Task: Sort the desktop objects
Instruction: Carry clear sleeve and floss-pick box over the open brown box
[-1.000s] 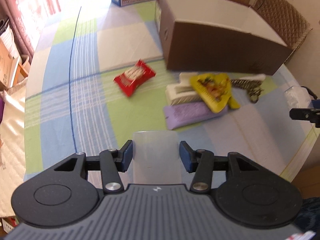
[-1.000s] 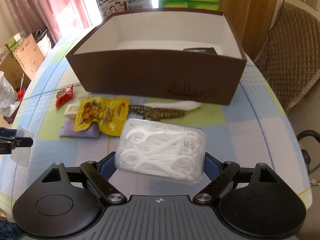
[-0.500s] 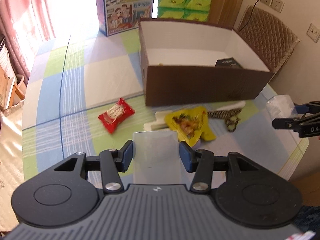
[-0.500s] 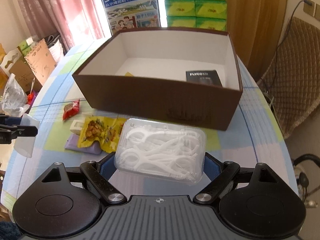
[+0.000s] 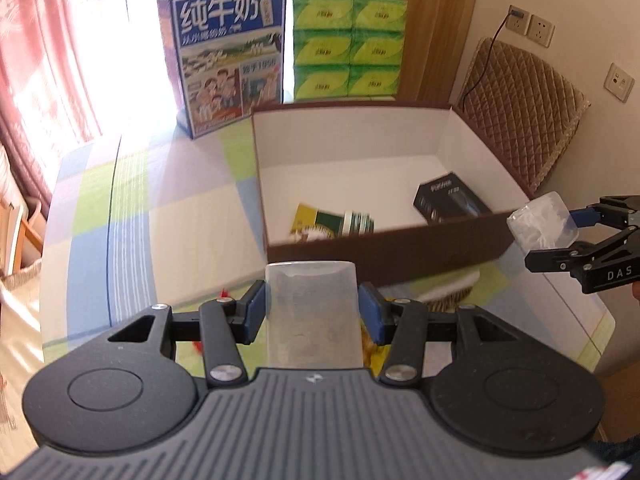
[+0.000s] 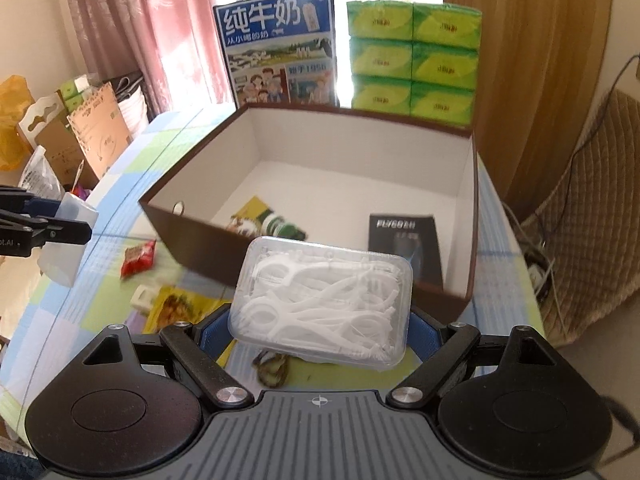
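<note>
My left tongs point(image 5: 311, 316) pinch a clear pouch point(image 5: 312, 312); right tongs point(image 6: 320, 328) clamp the floss case point(image 6: 322, 298), both short of the box point(image 6: 468, 216) at 12 o'clock. Releasing early drops either onto the desk point(image 5: 132, 208).

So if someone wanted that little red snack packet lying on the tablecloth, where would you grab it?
Probably from straight above, with the jaws closing across the narrow middle of the red snack packet. It lies flat on the table, so there is no side to get under, and it sits apart from the brown box and yellow pouch, leaving room.
</note>
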Available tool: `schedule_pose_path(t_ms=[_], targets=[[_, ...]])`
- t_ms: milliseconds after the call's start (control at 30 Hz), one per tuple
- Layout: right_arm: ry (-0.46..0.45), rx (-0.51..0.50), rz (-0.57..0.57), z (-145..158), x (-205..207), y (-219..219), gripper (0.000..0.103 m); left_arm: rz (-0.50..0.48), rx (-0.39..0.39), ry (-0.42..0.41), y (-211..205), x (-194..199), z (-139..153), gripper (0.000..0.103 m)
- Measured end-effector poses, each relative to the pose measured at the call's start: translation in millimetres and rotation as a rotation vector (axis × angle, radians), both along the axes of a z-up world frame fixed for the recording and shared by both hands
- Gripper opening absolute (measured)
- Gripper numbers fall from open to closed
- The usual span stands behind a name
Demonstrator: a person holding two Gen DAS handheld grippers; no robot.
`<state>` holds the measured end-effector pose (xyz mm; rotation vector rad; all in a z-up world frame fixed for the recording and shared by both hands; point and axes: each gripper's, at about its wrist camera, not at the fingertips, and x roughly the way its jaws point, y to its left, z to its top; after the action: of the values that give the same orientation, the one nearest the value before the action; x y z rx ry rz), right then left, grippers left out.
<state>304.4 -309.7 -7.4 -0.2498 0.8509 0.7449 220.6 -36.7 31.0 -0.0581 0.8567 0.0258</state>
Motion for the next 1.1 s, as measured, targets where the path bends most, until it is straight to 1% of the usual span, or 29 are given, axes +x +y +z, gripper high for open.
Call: schedule_pose_path(t_ms=[233, 500, 667, 867, 1100], targets=[[-0.026, 0.018, 0.014, 11, 40, 5, 0.085, -0.032, 0.015, -0.034, -12, 43, 12, 0.045], [-0.043, 0.025, 0.027, 19, 88, 19, 0.085, -0.042, 0.013, -0.036, -21, 105, 13, 0.045], [-0.043, 0.022, 0.036, 17, 111, 28, 0.085, -0.041, 0.013, -0.02, -24, 140, 7, 0.045], [-0.04, 0.017, 0.03, 11, 142, 41, 0.085, -0.037, 0.031, 0.007, -26, 175, -4, 0.045], [-0.021, -0.022, 0.017, -10, 179, 61, 0.085, -0.027, 0.061, 0.055, -28, 217, -25, 0.045]])
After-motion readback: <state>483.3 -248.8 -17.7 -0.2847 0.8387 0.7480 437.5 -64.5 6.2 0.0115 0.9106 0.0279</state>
